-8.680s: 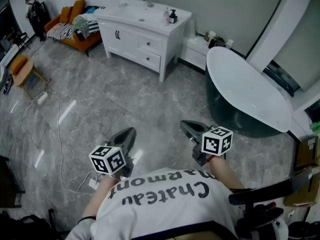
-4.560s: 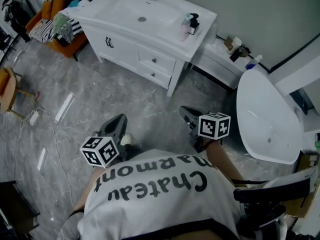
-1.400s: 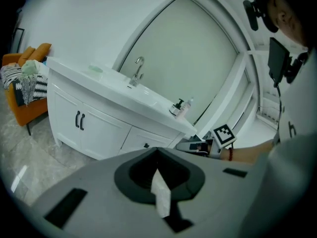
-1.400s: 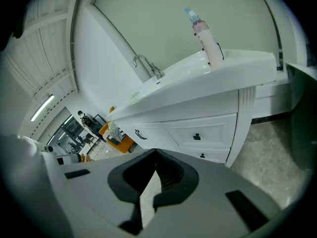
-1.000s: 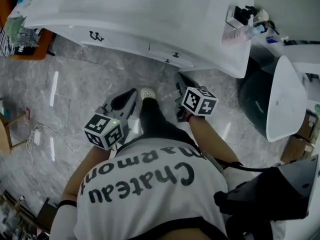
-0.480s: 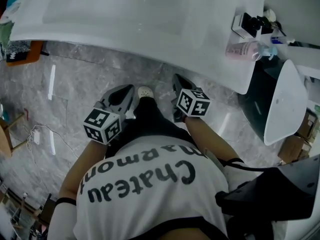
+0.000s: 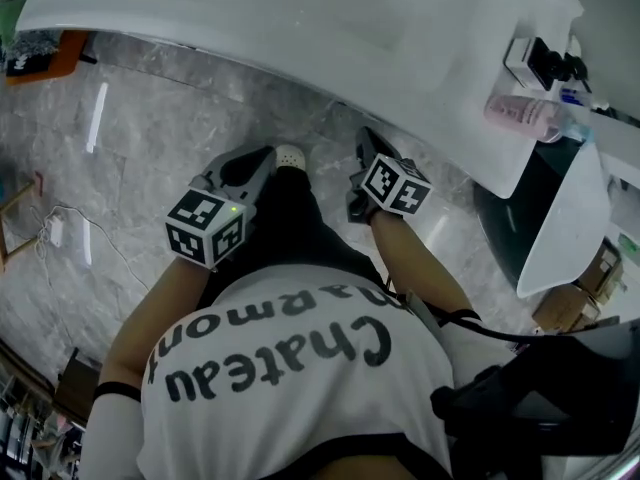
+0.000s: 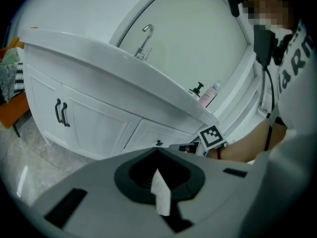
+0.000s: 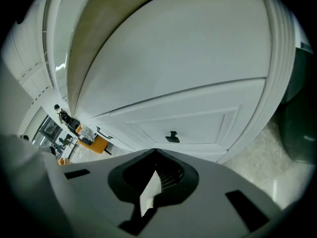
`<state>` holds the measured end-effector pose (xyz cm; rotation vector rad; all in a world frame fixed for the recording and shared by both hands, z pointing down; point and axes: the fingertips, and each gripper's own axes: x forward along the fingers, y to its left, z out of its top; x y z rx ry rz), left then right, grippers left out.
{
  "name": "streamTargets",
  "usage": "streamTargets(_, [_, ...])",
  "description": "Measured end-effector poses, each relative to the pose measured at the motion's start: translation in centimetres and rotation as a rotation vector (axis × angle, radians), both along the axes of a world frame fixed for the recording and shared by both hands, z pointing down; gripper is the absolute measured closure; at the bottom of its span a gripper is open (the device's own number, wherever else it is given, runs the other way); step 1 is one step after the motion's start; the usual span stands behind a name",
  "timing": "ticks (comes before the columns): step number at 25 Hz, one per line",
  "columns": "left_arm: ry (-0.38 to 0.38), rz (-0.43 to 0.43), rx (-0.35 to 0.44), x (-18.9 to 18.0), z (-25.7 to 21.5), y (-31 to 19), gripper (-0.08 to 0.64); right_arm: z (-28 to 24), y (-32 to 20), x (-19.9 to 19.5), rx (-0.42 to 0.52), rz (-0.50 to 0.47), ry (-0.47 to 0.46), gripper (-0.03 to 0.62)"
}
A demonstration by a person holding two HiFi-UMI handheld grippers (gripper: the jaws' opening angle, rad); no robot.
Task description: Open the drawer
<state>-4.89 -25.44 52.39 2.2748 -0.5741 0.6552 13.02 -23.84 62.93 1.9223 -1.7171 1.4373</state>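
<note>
The white vanity's top drawer (image 9: 198, 125) fills the right gripper view, its small black knob (image 9: 172, 137) just beyond my right gripper (image 9: 155, 151), which is shut and empty. In the left gripper view the same drawer (image 8: 148, 135) and knob (image 8: 158, 143) lie ahead of my left gripper (image 8: 157, 151), also shut with nothing in it. In the head view both grippers, left (image 7: 262, 153) and right (image 7: 365, 138), point down at the floor in front of the vanity. There the overhanging countertop (image 7: 330, 28) hides the drawer fronts.
Left of the drawers are cupboard doors with black handles (image 8: 60, 113). A tap (image 8: 144, 38) and bottles (image 7: 530, 113) stand on the countertop. A bathtub (image 7: 560, 218) is at the right and an orange seat (image 8: 10, 103) at the far left. The person's shoe (image 7: 290, 156) shows between the grippers.
Both grippers have sunk lower in front of the vanity. The head has come further over the countertop, which now covers the drawer fronts seen a second ago.
</note>
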Motion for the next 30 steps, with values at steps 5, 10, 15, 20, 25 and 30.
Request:
streamTargets(5, [-0.036, 0.014, -0.027, -1.8, 0.7, 0.8, 0.552, 1.0, -0.9, 0.5, -0.005, 0.014, 0.006, 0.584])
streamTargets(10, [-0.056, 0.027, -0.039, -3.5, 1.3, 1.3, 0.552, 1.9, -2.0, 0.1, 0.009, -0.065, 0.038, 0.563])
streamTargets(15, [-0.061, -0.008, -0.055, -4.5, 1.5, 1.4, 0.551, 3.6, -2.5, 0.4, -0.056, -0.052, 0.006, 0.407])
streamTargets(20, [-0.07, -0.022, -0.074, -5.3, 1.9, 1.6, 0.552, 5.0, -3.1, 2.0, -0.107, 0.013, 0.073, 0.394])
streamTargets(25, [-0.072, -0.037, -0.083, -5.7, 2.1, 1.7, 0.552, 5.8, -3.8, 2.7, -0.149, 0.015, 0.134, 0.394])
streamTargets(30, [-0.074, -0.048, -0.094, -5.9, 2.4, 1.6, 0.552, 7.3, -4.6, 4.2, -0.138, 0.082, 0.138, 0.416])
